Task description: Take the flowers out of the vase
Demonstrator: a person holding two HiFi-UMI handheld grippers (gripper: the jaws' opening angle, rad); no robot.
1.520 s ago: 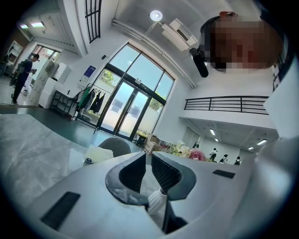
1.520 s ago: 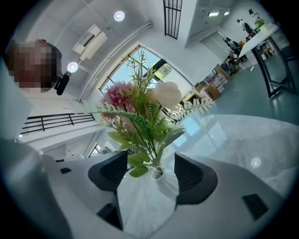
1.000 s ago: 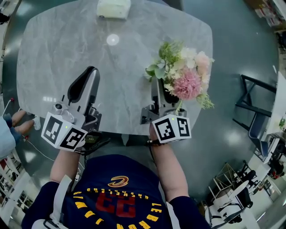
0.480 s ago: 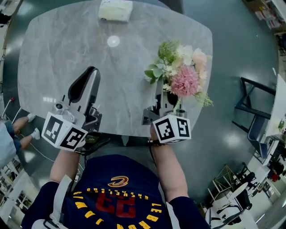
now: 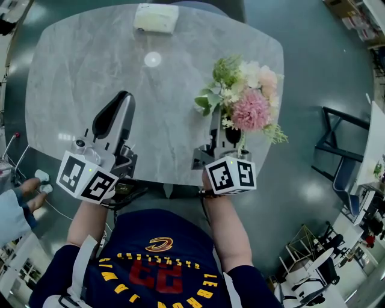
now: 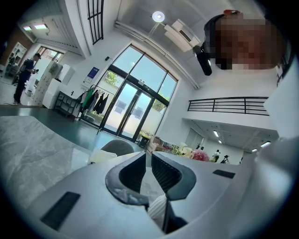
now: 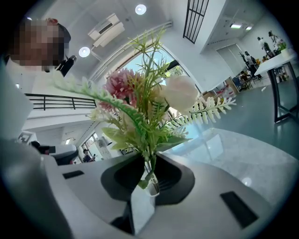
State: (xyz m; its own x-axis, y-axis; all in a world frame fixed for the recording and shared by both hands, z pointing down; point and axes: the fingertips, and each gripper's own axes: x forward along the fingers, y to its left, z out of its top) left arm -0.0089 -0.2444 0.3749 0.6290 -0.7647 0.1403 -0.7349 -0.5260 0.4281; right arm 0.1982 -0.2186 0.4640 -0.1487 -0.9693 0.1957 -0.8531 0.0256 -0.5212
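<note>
**A:** Start nearest the person. What are the two tools doing?

**B:** The left hand-held gripper [image 6: 146, 156] hovers over the near edge of the grey, marble-patterned oval counter [image 5: 150, 102]. Its jaws are drawn almost together with nothing between them. The right hand-held gripper [image 7: 146, 163] is the busy one. Its jaws are closing, with the green stems [image 7: 148, 156] between them, and the pads look to be pressing on those stems just above the rim.

**A:** And the flowers themselves?

**B:** The bunch of pink, cream and green flowers [image 5: 248, 102] stands upright in the pale, narrow-necked vase [image 7: 152, 188], at the counter's right side, just beyond the right jaws. The blooms hide most of the vase from above.

**A:** So how far along is it?

**B:** Early, I'd say. The grip is being made, but the stems are not yet lifted and nothing is out. What's left is to draw the bunch up clear of the neck and put it down.

**A:** Anything further back?

**B:** A cream rectangular box [image 5: 155, 17] sits at the far edge, well apart from everything else.
</note>
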